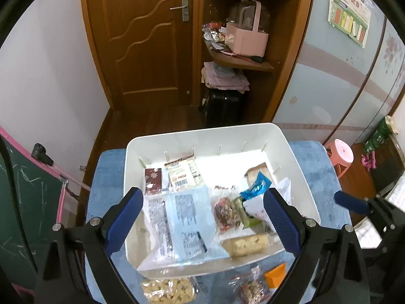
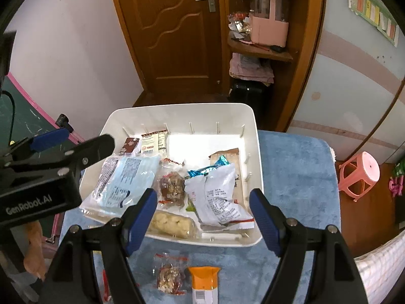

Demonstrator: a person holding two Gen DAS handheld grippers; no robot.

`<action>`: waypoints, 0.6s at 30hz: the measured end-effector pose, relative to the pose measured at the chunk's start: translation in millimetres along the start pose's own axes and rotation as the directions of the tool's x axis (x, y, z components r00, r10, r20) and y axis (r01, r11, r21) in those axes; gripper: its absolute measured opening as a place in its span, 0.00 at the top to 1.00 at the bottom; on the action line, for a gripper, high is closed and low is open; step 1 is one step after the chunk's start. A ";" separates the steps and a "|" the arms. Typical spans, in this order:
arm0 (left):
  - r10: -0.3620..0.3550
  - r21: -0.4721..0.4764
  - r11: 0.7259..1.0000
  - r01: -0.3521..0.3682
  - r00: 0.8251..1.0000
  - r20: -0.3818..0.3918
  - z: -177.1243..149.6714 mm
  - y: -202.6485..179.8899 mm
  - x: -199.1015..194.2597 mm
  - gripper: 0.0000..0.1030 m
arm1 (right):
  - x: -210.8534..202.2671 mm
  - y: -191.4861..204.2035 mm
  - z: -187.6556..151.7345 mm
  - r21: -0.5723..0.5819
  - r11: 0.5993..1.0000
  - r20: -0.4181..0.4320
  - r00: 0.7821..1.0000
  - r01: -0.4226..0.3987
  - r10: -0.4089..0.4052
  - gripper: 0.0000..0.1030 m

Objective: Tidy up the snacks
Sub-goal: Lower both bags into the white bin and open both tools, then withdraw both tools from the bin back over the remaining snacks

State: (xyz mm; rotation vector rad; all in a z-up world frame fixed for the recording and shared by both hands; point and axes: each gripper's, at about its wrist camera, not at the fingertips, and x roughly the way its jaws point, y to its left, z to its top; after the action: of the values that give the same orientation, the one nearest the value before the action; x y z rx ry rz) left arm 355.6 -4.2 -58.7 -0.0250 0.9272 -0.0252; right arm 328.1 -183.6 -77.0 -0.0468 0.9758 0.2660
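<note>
Light: bright indoor, from above.
Glare: white bin (image 1: 301, 174) floor washes out.
Edges: strong fisheye bending, black corners.
Focus: centre sharp, near packets at the bottom softer.

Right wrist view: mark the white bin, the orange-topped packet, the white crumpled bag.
white bin (image 2: 177, 109): right wrist view, far rim.
orange-topped packet (image 2: 204, 274): right wrist view, orange end.
white crumpled bag (image 2: 217, 197): right wrist view, printed middle.

Two wrist fisheyes, both tilted down over my fingers at the table.

My left camera looks close onto the white bin (image 1: 298, 152) at frame centre; my right one sits further right, catching my left gripper (image 2: 76, 141) at its left edge. Both share the bin, blue mat (image 2: 291, 177) and wooden door (image 1: 149, 50) at top.
</note>
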 end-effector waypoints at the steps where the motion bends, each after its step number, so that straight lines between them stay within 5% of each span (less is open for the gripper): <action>1: 0.002 0.008 1.000 -0.002 1.000 -0.001 -3.2 0.3 -3.7 0.07 | -2.8 -0.1 -2.3 0.002 1.000 0.001 1.000 0.000 0.000 0.26; 18: -0.017 0.064 0.998 0.012 0.997 0.077 -48.9 -1.2 -110.1 0.07 | -99.5 11.2 -51.1 0.005 1.000 0.105 0.994 -0.025 0.024 0.26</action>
State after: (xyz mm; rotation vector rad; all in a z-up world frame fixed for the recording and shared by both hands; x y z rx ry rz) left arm 250.4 -2.3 0.1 0.0260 0.8477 -0.0666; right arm 231.0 -201.0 -22.9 -0.0147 0.8730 0.2848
